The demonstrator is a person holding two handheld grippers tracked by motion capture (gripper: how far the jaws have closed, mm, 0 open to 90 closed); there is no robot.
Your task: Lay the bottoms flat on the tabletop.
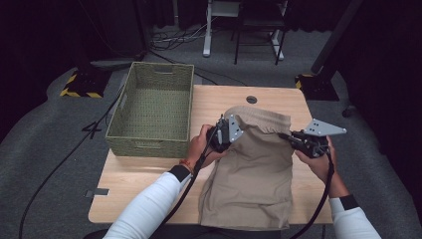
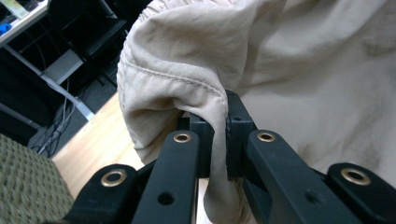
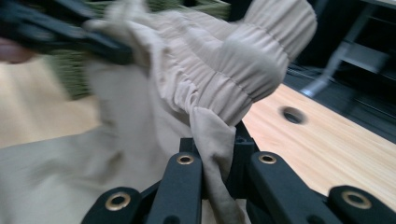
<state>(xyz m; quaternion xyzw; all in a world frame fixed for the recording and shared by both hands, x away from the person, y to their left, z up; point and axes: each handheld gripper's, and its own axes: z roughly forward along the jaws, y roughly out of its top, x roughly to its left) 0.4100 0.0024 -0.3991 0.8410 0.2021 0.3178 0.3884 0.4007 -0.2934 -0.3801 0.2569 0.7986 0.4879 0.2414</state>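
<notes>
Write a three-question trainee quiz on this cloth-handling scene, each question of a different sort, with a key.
1. True or false: the left gripper is shut on the beige shorts.
2. What holds the opposite side of the waistband? A) right gripper B) a bare hand C) nothing
3. Which container stands at the table's left edge in the high view?

Key: 1 true; 2 A; 3 the green woven basket.

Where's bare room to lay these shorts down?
Bare tabletop left of the shorts, in front of the basket; another strip by the cable hole. The basket itself looks empty. The table's right edge is crowded.
</notes>
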